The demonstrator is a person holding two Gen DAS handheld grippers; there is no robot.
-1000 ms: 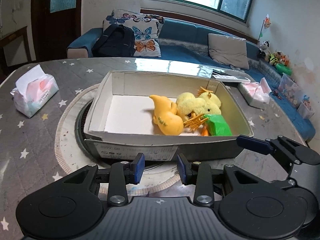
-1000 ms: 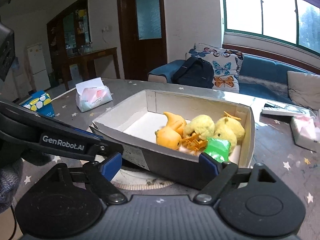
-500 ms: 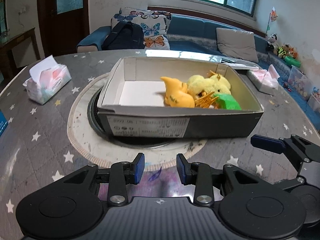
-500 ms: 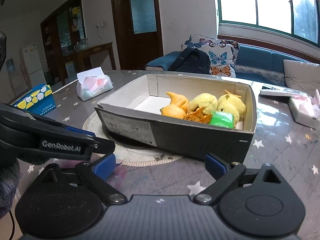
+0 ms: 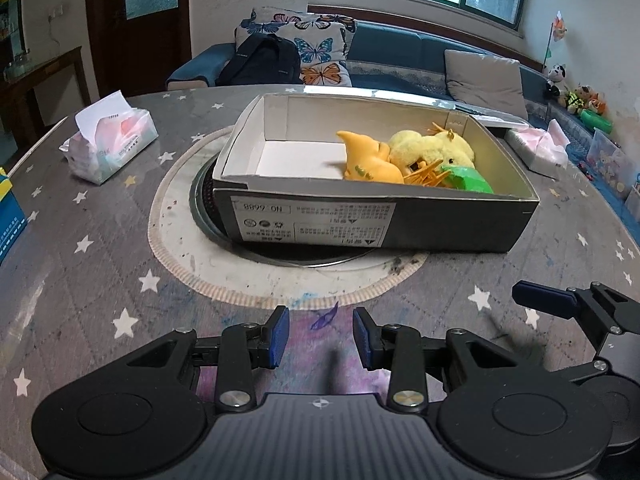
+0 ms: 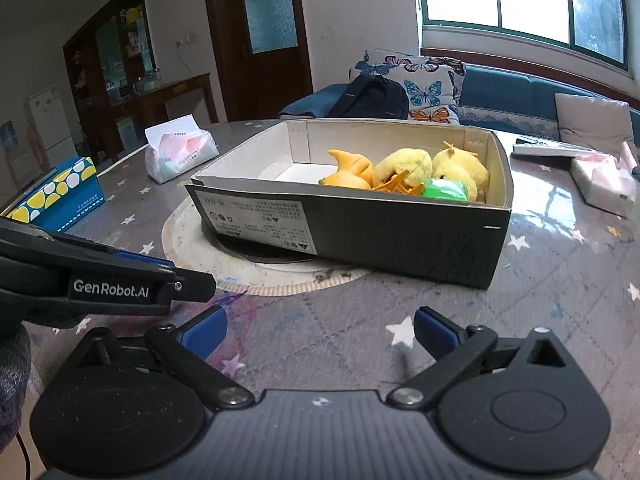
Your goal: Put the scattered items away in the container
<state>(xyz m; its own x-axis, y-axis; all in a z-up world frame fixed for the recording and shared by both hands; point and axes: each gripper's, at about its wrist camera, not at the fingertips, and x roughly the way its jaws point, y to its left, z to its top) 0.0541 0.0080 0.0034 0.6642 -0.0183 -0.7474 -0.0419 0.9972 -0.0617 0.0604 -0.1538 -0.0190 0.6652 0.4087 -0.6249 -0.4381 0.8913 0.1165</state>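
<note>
A dark cardboard box (image 5: 460, 224) (image 6: 400, 232) sits on the round table. Inside lie an orange soft toy (image 5: 368, 156) (image 6: 346, 170), yellow plush chicks (image 5: 432, 146) (image 6: 460, 166), orange sticks (image 5: 424, 178) and a green toy (image 5: 468, 180) (image 6: 446, 190). My left gripper (image 5: 320, 338) is open a little and empty, low over the table in front of the box. My right gripper (image 6: 320, 328) is wide open and empty, also in front of the box. The right gripper shows in the left wrist view (image 5: 560, 308), and the left gripper in the right wrist view (image 6: 120, 280).
A tissue pack (image 5: 108, 144) (image 6: 180, 154) lies at the left, a blue carton (image 6: 56, 196) nearer. Another tissue pack (image 5: 536, 150) (image 6: 604, 184) and a remote (image 6: 548, 148) lie at the right. A sofa with a backpack (image 5: 264, 60) stands behind the table.
Both grippers have pulled back from the box towards the table's near edge. The box and its toys now look further away. Neither jaw opening has changed.
</note>
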